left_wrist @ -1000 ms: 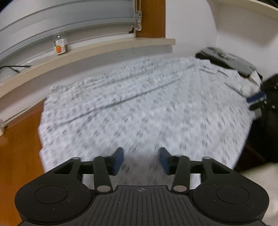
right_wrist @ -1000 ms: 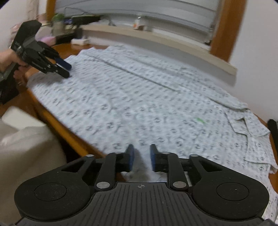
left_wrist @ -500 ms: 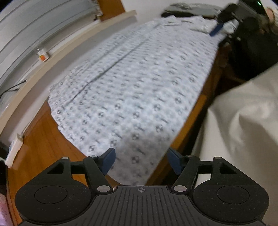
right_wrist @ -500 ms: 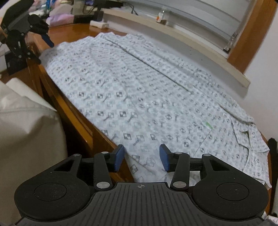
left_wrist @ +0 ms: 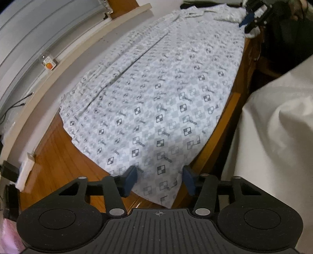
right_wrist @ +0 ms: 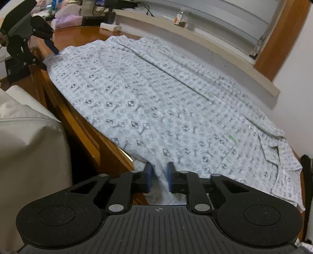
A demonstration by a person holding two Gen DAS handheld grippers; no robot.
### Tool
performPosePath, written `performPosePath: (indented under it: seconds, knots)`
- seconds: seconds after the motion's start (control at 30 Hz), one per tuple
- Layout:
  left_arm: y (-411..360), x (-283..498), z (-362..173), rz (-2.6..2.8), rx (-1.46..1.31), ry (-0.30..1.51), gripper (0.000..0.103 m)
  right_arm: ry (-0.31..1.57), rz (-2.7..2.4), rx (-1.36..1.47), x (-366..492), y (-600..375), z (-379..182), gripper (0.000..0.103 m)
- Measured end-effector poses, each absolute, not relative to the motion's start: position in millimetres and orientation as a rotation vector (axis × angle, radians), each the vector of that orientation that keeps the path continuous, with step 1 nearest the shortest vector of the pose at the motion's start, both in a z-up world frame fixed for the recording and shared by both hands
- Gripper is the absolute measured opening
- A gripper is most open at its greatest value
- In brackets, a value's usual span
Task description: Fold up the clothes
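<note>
Patterned shirt (left_wrist: 166,93) spread flat along the wooden table (left_wrist: 58,168), near edge overhanging. Left tongs (left_wrist: 159,180) wide open astride the hem corner; right tongs (right_wrist: 159,176) narrowed around the shoulder-side edge, grip not certain, seemingly placed for lifting that long side together.

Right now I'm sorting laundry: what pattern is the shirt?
Shirt: pale grey-and-white checks with small dark squares; clearest in the left wrist view.

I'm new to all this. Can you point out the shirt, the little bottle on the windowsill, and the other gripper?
shirt (left_wrist: 172,93), left wrist view, mid fabric.
bottle (right_wrist: 181,18), right wrist view, its body.
left gripper (right_wrist: 49,52), right wrist view, between fingertips.
</note>
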State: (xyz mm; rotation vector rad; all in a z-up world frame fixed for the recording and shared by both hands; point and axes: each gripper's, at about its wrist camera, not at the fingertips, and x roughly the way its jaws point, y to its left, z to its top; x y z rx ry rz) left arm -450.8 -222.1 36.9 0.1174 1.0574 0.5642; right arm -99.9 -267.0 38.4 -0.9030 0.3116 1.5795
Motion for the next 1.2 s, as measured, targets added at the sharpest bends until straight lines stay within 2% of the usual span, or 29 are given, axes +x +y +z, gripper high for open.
performPosePath:
  seconds: [0.1,0.13,0.2,0.27,0.4,0.7,0.9,1.0,1.1,1.2]
  knots:
    - [-218,-454,43,0.567,0.090,1.027,0.032,0.283,1.575,-0.881,-100,-269,43,0.005]
    - [-217,-455,44,0.570,0.086,1.019,0.023,0.278,1.576,-0.876,-100,-269,44,0.005]
    - [-217,-456,46,0.573,0.082,1.004,0.017,0.262,1.571,-0.870,-101,-268,46,0.005]
    - [-218,-457,49,0.575,0.081,0.986,0.006,0.245,1.564,-0.861,-100,-267,47,0.005]
    - [-215,-461,58,0.609,0.098,0.943,0.005,0.212,1.552,-0.840,-97,-261,53,0.004]
    - [-148,-454,94,0.689,0.049,0.822,0.004,0.089,1.507,-0.788,-83,-217,81,0.003]
    - [-101,-449,115,0.732,0.002,0.747,0.004,0.024,1.420,-0.867,-74,-146,67,0.003]
    - [-69,-440,106,0.735,-0.051,0.758,0.004,0.035,1.379,-0.870,-66,-119,59,0.003]
    - [-45,-431,85,0.744,-0.109,0.808,0.011,0.077,1.334,-0.881,-60,-99,48,0.004]
    - [-41,-432,68,0.789,-0.137,0.822,0.018,0.117,1.296,-0.901,-57,-86,37,0.011]
